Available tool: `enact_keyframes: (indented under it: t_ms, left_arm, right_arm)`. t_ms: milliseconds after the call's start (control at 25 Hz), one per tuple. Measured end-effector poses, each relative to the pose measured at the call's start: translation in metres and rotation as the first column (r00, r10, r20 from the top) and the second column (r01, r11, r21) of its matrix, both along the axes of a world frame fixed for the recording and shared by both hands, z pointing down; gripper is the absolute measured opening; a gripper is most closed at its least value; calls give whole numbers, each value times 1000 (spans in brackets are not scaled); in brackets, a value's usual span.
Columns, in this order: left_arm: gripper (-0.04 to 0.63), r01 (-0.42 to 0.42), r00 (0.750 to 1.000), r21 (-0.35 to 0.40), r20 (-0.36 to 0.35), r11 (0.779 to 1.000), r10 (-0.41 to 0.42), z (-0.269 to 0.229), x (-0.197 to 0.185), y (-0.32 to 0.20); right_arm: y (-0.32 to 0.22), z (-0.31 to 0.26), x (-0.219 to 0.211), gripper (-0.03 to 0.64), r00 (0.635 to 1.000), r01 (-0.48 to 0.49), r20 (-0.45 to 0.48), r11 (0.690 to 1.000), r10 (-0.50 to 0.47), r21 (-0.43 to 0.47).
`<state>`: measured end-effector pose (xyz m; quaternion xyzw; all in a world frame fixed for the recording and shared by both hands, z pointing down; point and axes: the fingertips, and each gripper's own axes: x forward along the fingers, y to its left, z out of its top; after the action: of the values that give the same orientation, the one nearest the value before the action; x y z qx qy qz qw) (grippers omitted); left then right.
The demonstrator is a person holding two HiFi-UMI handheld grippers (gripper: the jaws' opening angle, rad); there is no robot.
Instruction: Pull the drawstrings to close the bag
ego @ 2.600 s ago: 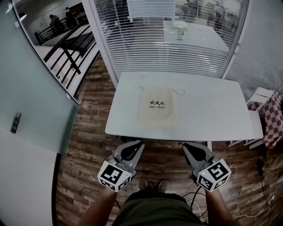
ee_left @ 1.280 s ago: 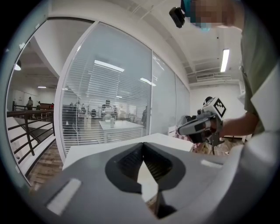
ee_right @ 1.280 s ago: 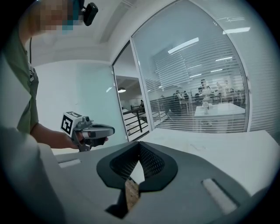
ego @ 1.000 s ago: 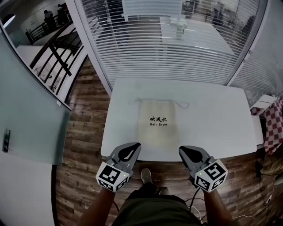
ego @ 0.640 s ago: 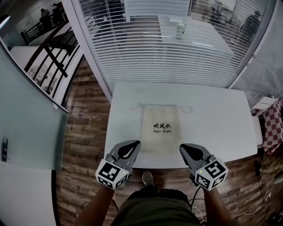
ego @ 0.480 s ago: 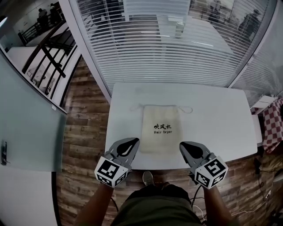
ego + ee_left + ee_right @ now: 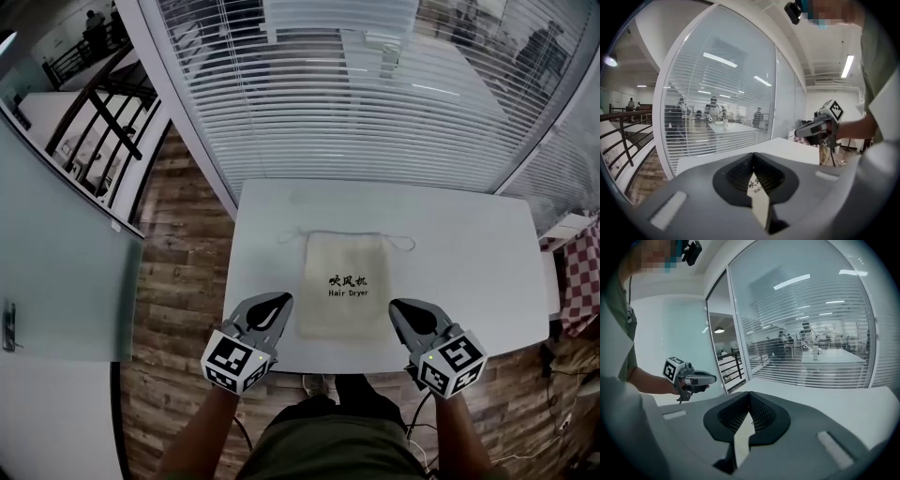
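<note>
A cream drawstring bag (image 7: 345,281) with dark print lies flat on the white table (image 7: 469,253), mouth at the far end. Its thin drawstrings loop out at the left (image 7: 287,236) and right (image 7: 403,242) of the mouth. My left gripper (image 7: 282,298) hovers by the bag's near left corner, shut and empty. My right gripper (image 7: 395,306) hangs by the near right corner, also shut and empty. In the left gripper view the jaws (image 7: 753,154) meet, the bag's print (image 7: 755,187) shows below them, and the right gripper (image 7: 820,129) is at the right. The right gripper view shows closed jaws (image 7: 749,393) and the left gripper (image 7: 696,378).
A glass wall with white blinds (image 7: 375,103) stands just beyond the table's far edge. Wooden floor (image 7: 183,281) lies to the left, with a stair railing (image 7: 112,103) further off. A red checked cloth (image 7: 588,272) shows at the right edge.
The table and bag have come closer in the head view. Both grippers, earlier short of the table's near edge, now sit over it on either side of the bag's bottom. Both stay shut.
</note>
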<state>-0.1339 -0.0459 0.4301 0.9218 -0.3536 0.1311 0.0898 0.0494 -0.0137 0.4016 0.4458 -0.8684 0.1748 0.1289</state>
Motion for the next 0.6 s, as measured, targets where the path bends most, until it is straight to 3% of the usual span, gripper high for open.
enact_keyframes:
  t_ms: [280,600]
  left_arm:
    - [6,47,998,-38,44,998,-45,21,19,-42]
    - [7,105,986,-67,140,992,-95,53,39,-85]
  right_arm:
    - [-47,23,27,11,999,45,-1,999,-45,-27]
    - [-96,55,71,11,995,91,-47,995,-93,-50]
